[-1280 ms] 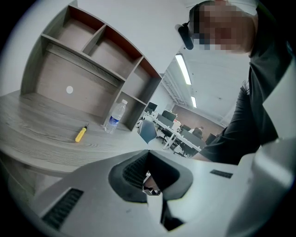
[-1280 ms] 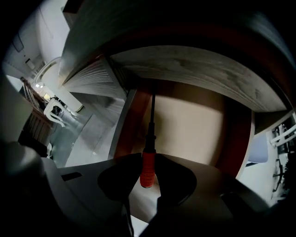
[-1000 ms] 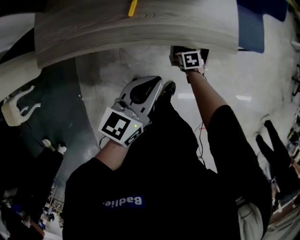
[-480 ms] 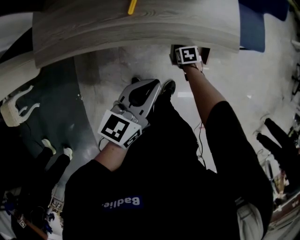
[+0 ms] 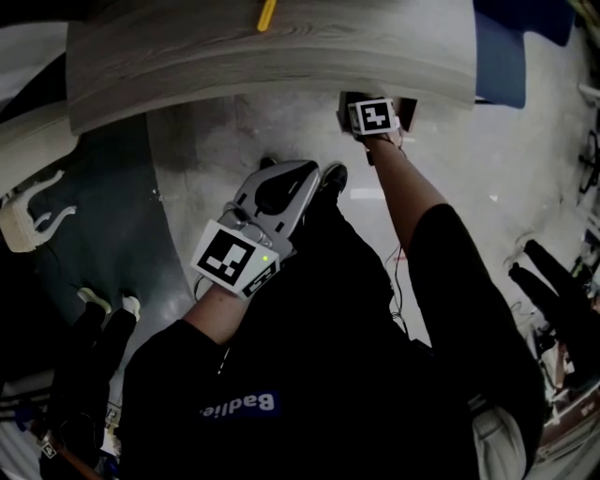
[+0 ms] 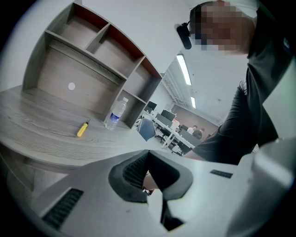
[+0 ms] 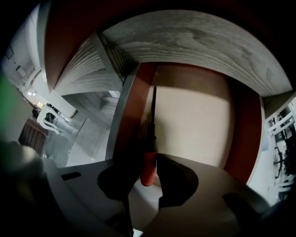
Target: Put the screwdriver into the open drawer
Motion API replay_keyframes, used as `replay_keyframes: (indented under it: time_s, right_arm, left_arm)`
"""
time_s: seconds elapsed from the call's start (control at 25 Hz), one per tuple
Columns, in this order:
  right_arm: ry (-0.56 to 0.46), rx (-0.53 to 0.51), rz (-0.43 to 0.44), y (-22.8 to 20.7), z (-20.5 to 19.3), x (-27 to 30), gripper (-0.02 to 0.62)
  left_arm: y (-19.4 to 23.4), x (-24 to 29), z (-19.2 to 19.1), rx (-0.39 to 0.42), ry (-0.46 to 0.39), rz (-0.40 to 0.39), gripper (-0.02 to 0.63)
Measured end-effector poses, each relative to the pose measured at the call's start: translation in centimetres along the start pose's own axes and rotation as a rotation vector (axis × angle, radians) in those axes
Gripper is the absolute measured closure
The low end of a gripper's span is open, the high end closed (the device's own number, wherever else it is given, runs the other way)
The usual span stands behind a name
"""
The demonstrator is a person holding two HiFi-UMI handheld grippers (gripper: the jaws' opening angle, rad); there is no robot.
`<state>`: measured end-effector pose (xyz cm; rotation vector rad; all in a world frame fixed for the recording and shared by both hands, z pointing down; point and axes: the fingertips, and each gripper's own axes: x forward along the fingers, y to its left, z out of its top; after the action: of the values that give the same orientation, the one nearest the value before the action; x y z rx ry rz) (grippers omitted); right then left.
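Observation:
My right gripper (image 7: pixel 149 172) points steeply down into the open drawer (image 7: pixel 194 115), which has red-brown walls and a pale floor. A screwdriver with a red handle (image 7: pixel 148 164) and a dark shaft stands between its pads, tip down near the drawer's left wall. The jaws are opening, though the pads still touch the handle. In the head view only this gripper's marker cube (image 5: pixel 373 116) shows, just under the table's edge. My left gripper (image 5: pixel 298 183) is shut and empty, held low in front of the person's body. A second, yellow screwdriver (image 5: pixel 266 14) lies on the tabletop (image 5: pixel 281 47).
A water bottle (image 6: pixel 114 115) stands on the grey wood table near the yellow screwdriver (image 6: pixel 82 129), in front of a shelf unit (image 6: pixel 92 60). The table's edge overhangs the drawer. Another person's feet (image 5: pixel 103 305) stand at the lower left on the floor.
Both grippers stay almost where they were. The feet at the lower left have shifted a little.

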<state>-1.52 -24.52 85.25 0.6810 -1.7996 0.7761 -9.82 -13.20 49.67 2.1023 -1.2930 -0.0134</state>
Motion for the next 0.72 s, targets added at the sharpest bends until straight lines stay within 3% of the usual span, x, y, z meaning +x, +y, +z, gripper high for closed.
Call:
replay_keyframes:
  time_s: [0.12,0.28,0.72]
  right_arm:
    - [-0.034,-0.005,-0.044,-1.2,0.4,-1.3,0.449]
    - [-0.084,-0.007,-0.024,-1.3,0.3,-2.3,0.405]
    - [-0.207,0.010,0.023,0.8,-1.0,-9.1,0.399]
  left_arm:
    - [-0.5,-0.2,0.3,-0.004,-0.008,-0.006,0.604]
    - [-1.2,-0.7,0.6,0.007,-0.015,-0.020,0.604]
    - [-4.3,-2.4,1.8,0.038,-0.044,-0.052,0.604]
